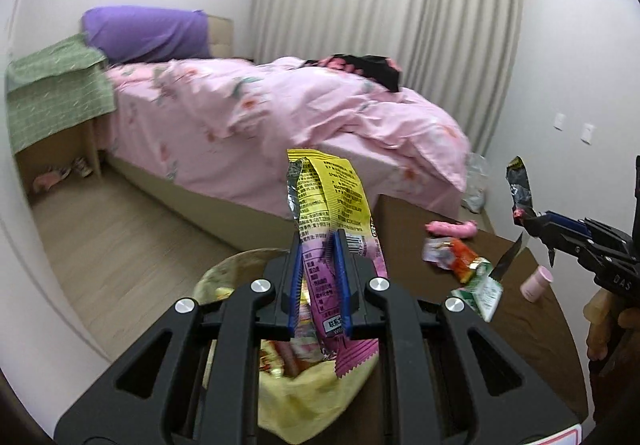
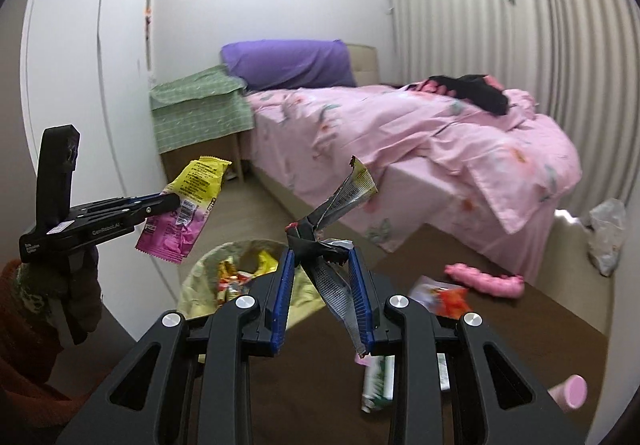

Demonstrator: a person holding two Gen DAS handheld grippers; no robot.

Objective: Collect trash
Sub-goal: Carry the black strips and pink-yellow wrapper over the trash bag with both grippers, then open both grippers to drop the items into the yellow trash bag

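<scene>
My left gripper (image 1: 318, 245) is shut on a yellow and pink snack wrapper (image 1: 332, 189) and holds it upright above a bin (image 1: 224, 273) lined with a yellow bag and holding several wrappers. From the right wrist view, the left gripper (image 2: 176, 201) hangs left of the bin (image 2: 196, 273), its wrapper (image 2: 188, 213) dangling. My right gripper (image 2: 320, 255) is shut on a twisted black and silver wrapper (image 2: 340, 197) just right of the bin, over the table edge. The left wrist view shows the right gripper (image 1: 534, 219) with that wrapper (image 1: 518, 185).
On the brown table (image 2: 312, 385) lie an orange and white wrapper (image 2: 444, 297), a green and white wrapper (image 2: 376, 381), a pink bottle (image 2: 568, 393) and a pink toy (image 2: 484, 281). A pink bed (image 2: 400, 133) stands behind; a clear plastic bag (image 2: 608, 233) is on the floor.
</scene>
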